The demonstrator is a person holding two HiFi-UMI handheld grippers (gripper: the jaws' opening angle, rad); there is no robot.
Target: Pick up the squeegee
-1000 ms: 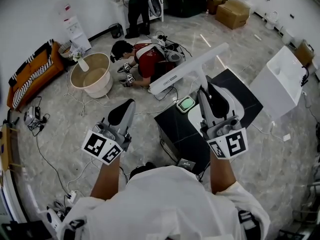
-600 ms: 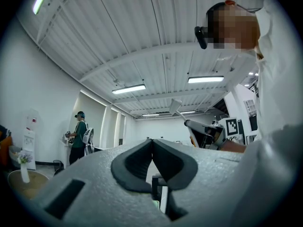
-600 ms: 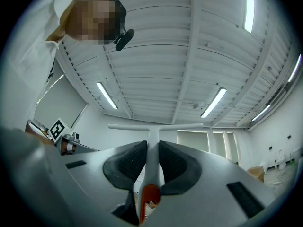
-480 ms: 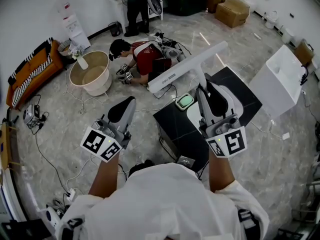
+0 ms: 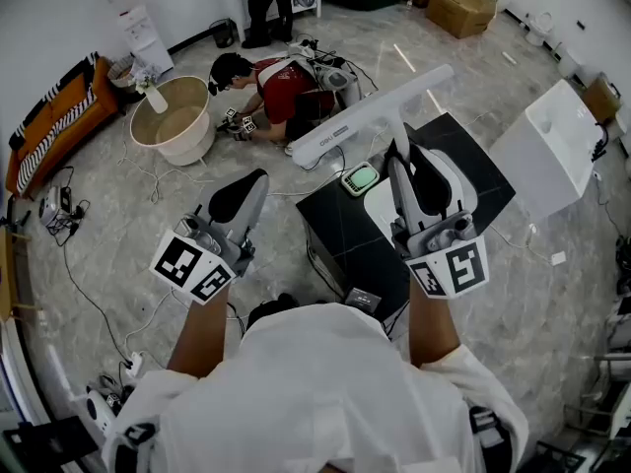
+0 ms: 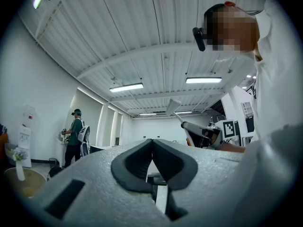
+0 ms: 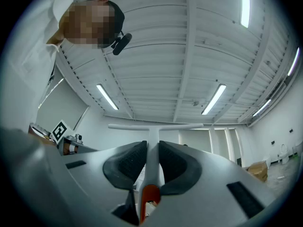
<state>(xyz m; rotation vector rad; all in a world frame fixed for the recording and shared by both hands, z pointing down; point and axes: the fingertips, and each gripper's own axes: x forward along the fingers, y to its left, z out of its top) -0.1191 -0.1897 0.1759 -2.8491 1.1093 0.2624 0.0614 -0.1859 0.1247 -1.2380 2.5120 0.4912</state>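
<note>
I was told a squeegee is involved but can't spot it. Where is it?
The squeegee is right of centre in the head view: the right hand-held gripper clamps its handle, its white blade up above the black table.

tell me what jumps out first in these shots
The long white squeegee stands out first, held up by its handle in the right gripper, mid-frame in the head view. Beyond it a person in a red top crouches on the floor near a round beige tub. The left gripper is shut and empty.

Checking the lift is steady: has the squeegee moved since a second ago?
No. The squeegee holds its place against the black table; only the view shifted.
</note>
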